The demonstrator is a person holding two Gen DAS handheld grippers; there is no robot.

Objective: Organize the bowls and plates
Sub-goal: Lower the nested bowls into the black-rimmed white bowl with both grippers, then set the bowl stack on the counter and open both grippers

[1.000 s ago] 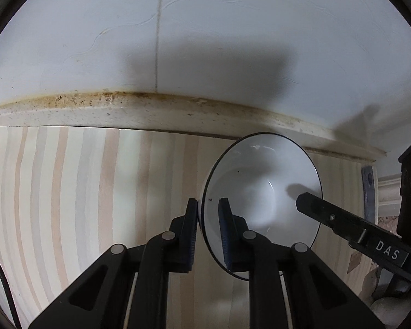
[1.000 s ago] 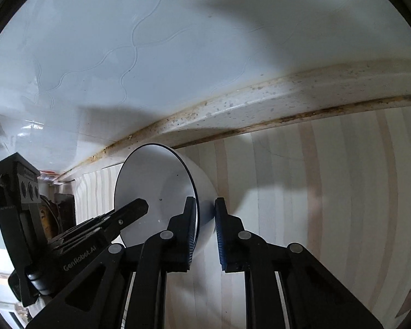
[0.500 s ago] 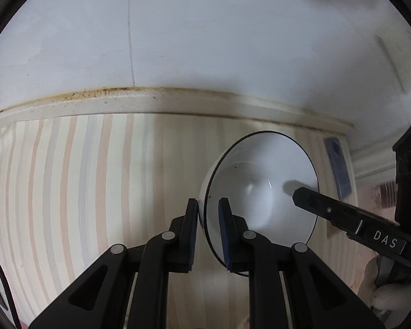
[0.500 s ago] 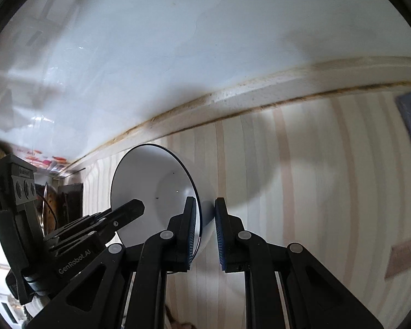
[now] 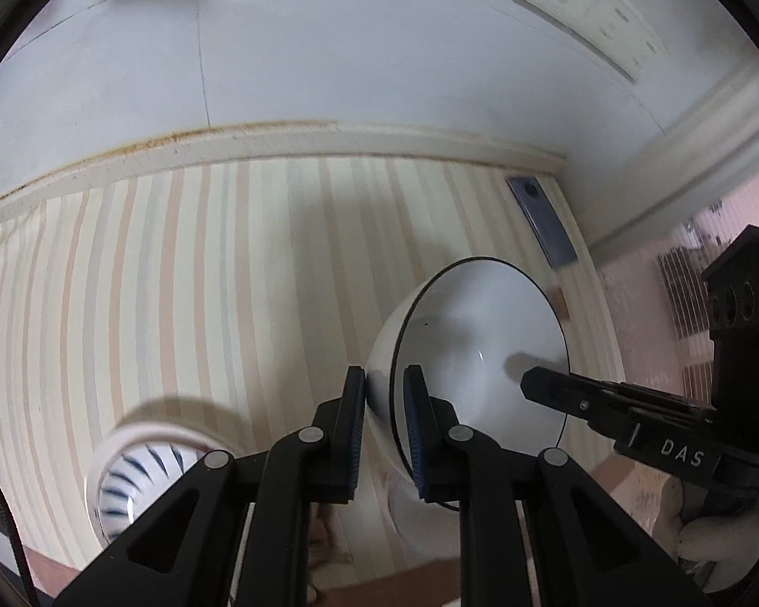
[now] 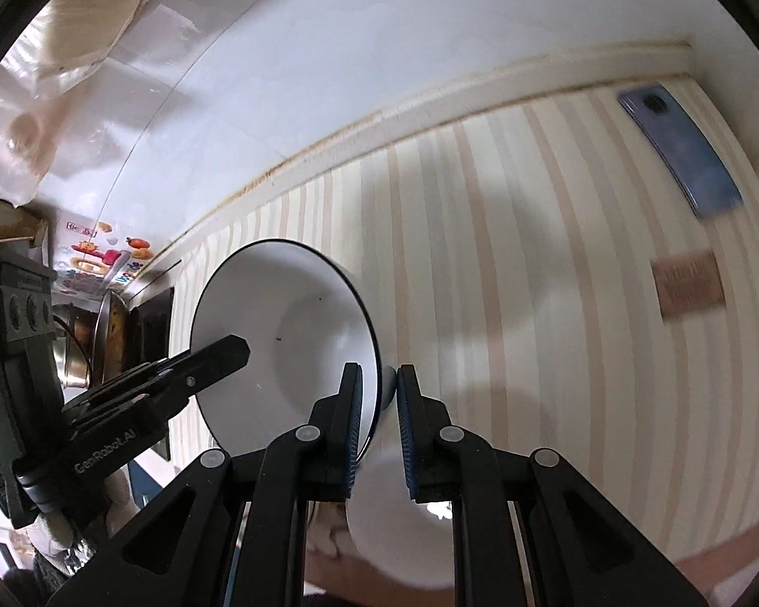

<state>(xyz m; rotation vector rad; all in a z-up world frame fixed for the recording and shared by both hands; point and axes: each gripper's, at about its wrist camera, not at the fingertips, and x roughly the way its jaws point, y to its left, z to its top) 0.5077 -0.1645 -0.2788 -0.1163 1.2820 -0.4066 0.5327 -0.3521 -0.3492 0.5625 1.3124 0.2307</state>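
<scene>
Change: both views have swung vs. 1 s ago. Wall socket strip (image 5: pixel 589 10) and pink tiled area now show in left wrist view; a blue-striped white ceramic bowl (image 5: pixel 141 475) has come into frame at lower left. Grip on the carried bowl reads unchanged.
Meaning (judgement): carry phase under way, prob. heading toward the striped bowl for stacking. Not confirmed.
Task item: white round ceramic bowl w/ thin black rim line (image 5: pixel 475 349), tipped on edge, opening facing sideways, held between both claws. Appears lifted off the cream-and-tan striped desk (image 5: pixel 187 293); contact w/ desk cannot be ruled out, underside hidden.
Left claw (image 5: pixel 384 420): nearly shut, clenched on bowl wall at rim. One finger outside the wall, blue-padded finger inside.
Right claw (image 6: pixel 379 420): same narrow gap, clamped on the opposite rim. Left finger inside the bowl (image 6: pixel 288 334), right finger outside.
Cross-check: each claw shows in the other's view, reaching into the bowl from the far side.
Striped bowl: upright on desk, near left claw, apart from carried bowl.
Other items: blue-grey flat strip w/ hole (image 6: pixel 683 152) on desk near wall corner; brown rectangular tag (image 6: pixel 688 286) beside it. Cookware at far left of right view, blurred.
Next (judgement): level the bowl before lowering; two-point rim grip may slip if the claws diverge.
Risk: glazed rim, thin pad contact.
</scene>
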